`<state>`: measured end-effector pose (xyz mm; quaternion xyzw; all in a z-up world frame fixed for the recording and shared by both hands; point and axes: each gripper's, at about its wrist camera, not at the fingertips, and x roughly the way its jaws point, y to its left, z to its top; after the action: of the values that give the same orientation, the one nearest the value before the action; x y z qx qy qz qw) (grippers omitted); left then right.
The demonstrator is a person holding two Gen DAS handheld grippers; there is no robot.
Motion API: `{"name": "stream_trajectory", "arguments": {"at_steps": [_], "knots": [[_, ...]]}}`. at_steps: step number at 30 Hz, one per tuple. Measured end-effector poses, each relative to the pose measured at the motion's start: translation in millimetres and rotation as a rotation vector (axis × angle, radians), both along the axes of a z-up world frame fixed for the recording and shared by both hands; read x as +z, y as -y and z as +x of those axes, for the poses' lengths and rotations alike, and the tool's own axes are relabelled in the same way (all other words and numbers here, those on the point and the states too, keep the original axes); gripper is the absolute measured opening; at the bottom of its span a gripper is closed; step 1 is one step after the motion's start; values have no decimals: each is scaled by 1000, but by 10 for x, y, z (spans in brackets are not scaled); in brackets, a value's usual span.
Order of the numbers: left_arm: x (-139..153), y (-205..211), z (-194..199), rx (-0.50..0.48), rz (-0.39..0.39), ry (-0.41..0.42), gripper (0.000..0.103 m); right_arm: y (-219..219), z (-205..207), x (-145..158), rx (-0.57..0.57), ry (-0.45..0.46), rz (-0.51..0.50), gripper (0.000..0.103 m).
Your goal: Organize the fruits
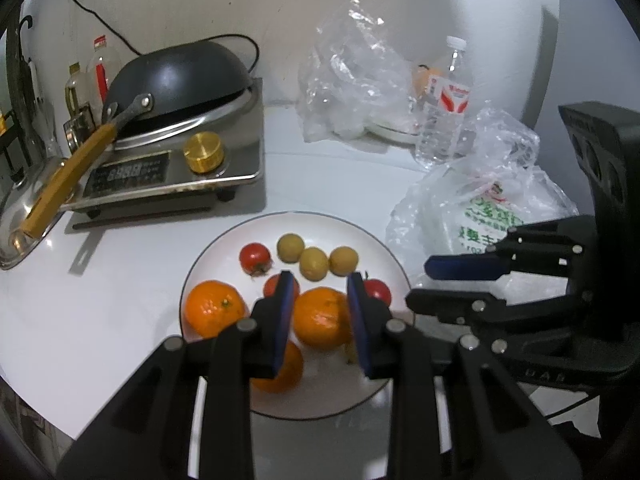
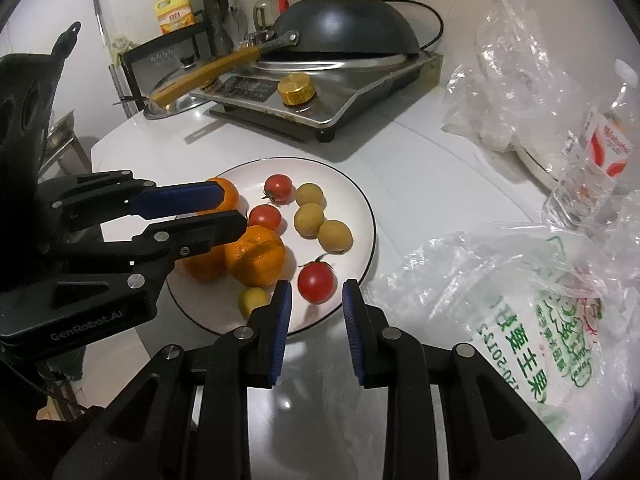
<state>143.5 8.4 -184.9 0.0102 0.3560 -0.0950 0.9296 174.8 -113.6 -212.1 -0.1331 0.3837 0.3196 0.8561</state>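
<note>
A white plate on the white counter holds three oranges, three small red tomatoes and several small yellow-green fruits. My left gripper hovers over the plate's near left side, above the oranges. Its blue pads are drawn in to a narrow gap with nothing held. My right gripper hangs over the plate's right rim near a tomato, likewise shut and empty. One orange is partly hidden under the left finger.
A steel stove with an upturned black wok and a yellow handle stands behind the plate; a glass lid lies beside it. Crumpled plastic bags and a water bottle crowd the right.
</note>
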Motion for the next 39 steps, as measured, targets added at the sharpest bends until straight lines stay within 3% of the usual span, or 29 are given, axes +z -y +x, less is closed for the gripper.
{"name": "stream_trajectory", "arguments": {"at_steps": [11,17,30,35,39], "knots": [[196,142,-308,-4,14,52,33,247,-311,249,-37,72,22,29],[370,201,-512,12,6,102,49,393,-526,442,-59,128,38,29],[718,375,-947,3,9,195,50,666,-978,861,-102,252,72,30],[872,360,-1120,18,5,242,53,785,-1148,1054,-121,312,95,42],[1023,351,-1250,15,-3,286,76,853,-1266,1203,-131,357,106,42]]}}
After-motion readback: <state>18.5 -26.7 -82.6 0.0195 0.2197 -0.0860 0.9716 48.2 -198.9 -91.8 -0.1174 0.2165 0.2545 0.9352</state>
